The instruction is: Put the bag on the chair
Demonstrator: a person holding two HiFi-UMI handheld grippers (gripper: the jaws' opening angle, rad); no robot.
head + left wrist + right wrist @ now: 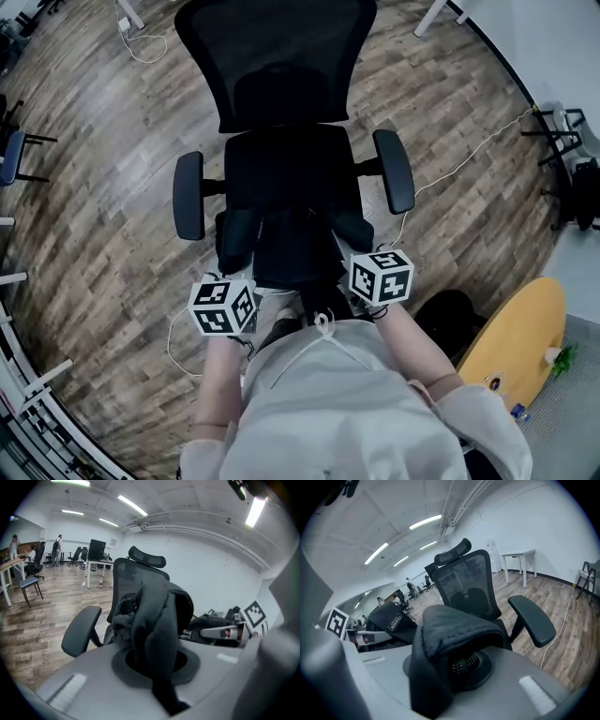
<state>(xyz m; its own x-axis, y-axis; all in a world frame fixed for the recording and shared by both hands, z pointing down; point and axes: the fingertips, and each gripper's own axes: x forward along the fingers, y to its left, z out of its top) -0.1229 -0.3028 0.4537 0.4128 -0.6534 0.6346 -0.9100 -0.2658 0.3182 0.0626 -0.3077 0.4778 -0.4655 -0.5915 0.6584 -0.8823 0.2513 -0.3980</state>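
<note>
Clenched on soft black cloth, the left claw [157, 660] gripped a bunched fold of the bag [159, 611]. The right claw [452, 665] was likewise closed on a padded strap [454, 625] of it, the strap folded over the claw's mouth.

Between the two claws and just ahead of them, the bag's body spread over the front of the seat [291, 173]. Black lay on black there, so whether it rested on the seat or hung just above it could not be told.

Judging by its folds, the bag would handle as limp and light to middling in weight. It would sag wherever it was unsupported, and the woven cloth looked unlikely to slip. Nothing about it looked fragile. The strap and the gathered top edge seemed the sound places to hold, one on each side, so that the body stayed level.

Farther ahead of the claws rose the chair [281, 66], its mesh back upright. One armrest [188, 195] stood outside the left claw and the other [394, 171] outside the right. Beyond lay the wood floor [103, 216].
</note>
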